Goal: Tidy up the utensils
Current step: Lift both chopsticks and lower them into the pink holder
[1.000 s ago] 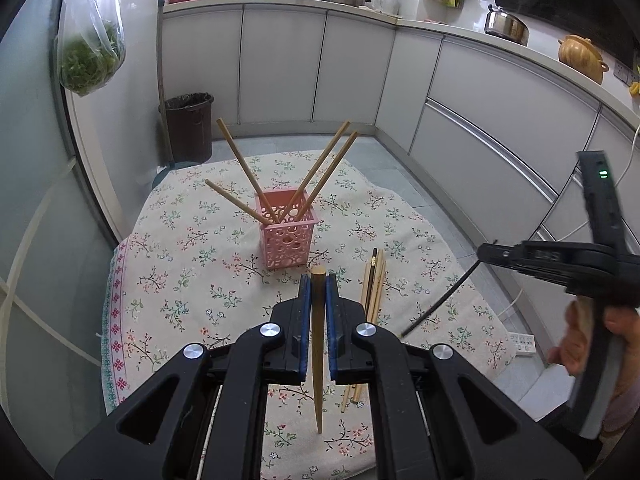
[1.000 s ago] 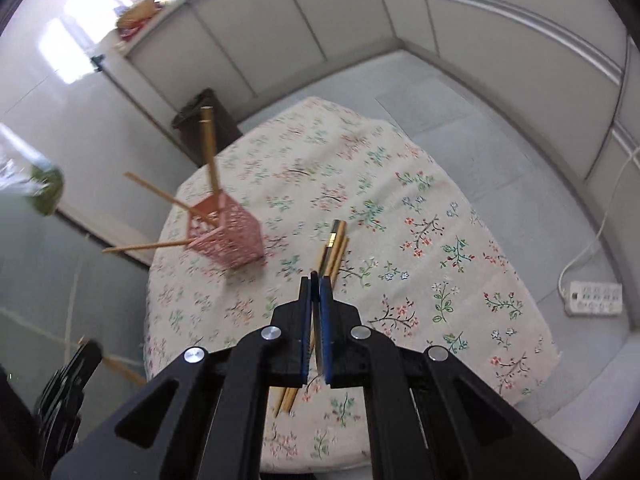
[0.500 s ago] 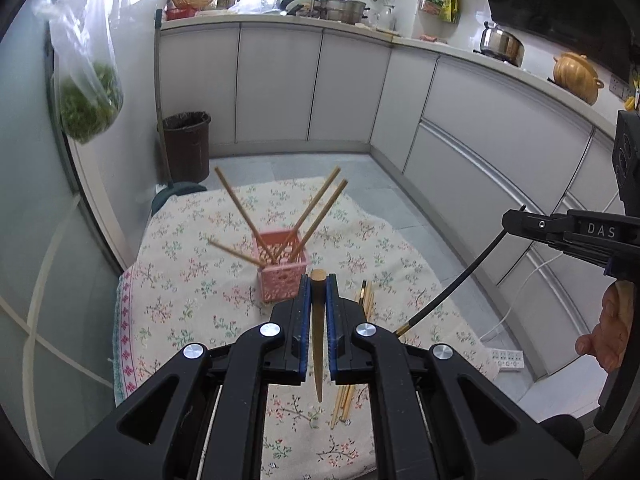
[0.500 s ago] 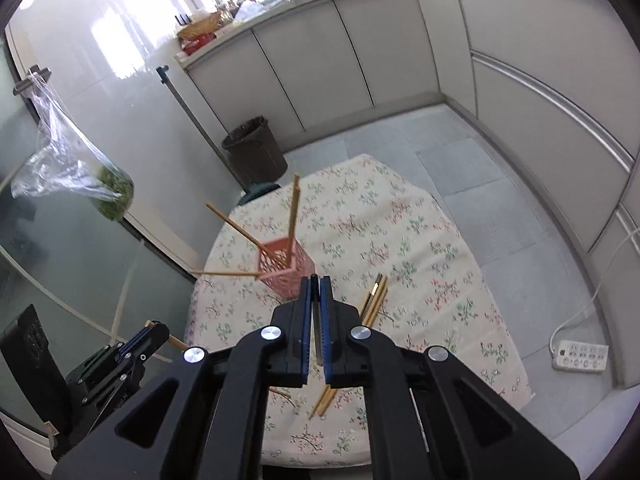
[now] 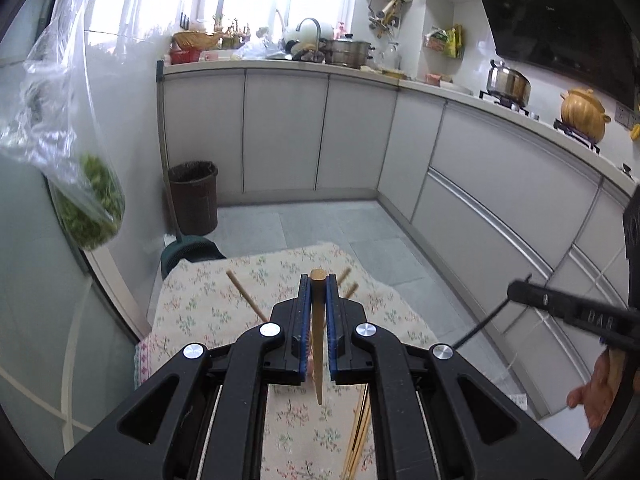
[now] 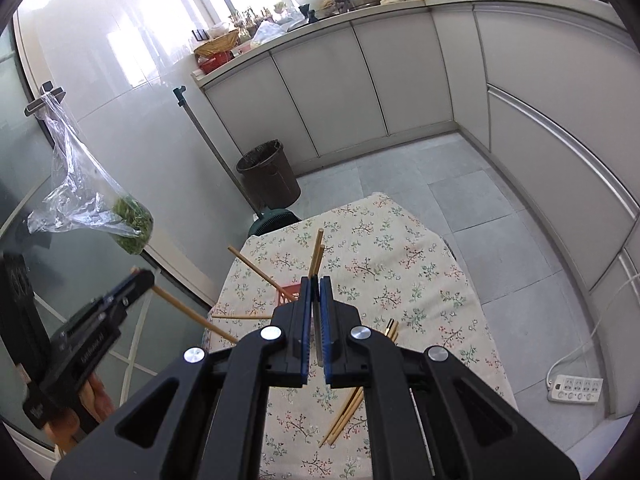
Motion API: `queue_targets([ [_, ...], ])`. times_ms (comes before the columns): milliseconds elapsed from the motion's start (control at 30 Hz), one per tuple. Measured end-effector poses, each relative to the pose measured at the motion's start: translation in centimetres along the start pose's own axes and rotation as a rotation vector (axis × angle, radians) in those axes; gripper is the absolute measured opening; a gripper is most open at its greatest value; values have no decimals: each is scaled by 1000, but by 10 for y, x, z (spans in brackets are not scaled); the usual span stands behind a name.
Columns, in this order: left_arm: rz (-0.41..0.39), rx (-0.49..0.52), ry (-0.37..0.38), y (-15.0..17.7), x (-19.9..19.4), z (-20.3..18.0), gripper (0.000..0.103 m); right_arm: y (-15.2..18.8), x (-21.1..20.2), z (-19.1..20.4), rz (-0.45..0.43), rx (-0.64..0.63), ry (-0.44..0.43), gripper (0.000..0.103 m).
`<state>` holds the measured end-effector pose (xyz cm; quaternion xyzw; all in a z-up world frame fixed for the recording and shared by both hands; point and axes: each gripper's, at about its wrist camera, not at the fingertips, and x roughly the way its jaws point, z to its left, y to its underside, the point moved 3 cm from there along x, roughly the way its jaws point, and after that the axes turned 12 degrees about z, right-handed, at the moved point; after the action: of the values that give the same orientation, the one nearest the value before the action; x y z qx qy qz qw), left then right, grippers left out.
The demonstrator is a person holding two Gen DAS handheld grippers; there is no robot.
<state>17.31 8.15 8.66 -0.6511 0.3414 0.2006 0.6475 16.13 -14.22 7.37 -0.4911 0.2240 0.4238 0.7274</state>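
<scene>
My left gripper is shut on a light wooden chopstick, held high above the table; it also shows in the right wrist view with its chopstick. My right gripper is shut on a dark chopstick, whose black shaft shows in the left wrist view. The pink holder with several chopsticks stands on the floral table, mostly hidden behind my fingers. Loose chopsticks lie on the cloth to its right.
The table has a floral cloth. A dark bin stands by the cabinets. A bag of greens hangs at the left by a glass door. A power strip lies on the floor at the right.
Both grippers have risen and tilted up with their chopsticks. The table and pink holder have dropped low in both views and the holder is now mostly hidden.
</scene>
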Motion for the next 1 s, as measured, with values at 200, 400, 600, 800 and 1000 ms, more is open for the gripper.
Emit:
queue_targets([
  [200,-30,-30,-49,-35,16,9,6,-10,14,-2,17,-5,2,5],
  [400,-21,-86,-89,-48,51,27,7,-15,30,-3,41,-6,11,5],
  [600,75,-147,-58,-34,96,43,15,-16,42,-5,61,-1,10,5],
  [800,35,-181,-63,-22,76,55,16,-19,43,1,56,-2,1,5],
  [1000,-28,-251,-59,-4,34,63,23,-29,41,16,36,-14,-17,5],
])
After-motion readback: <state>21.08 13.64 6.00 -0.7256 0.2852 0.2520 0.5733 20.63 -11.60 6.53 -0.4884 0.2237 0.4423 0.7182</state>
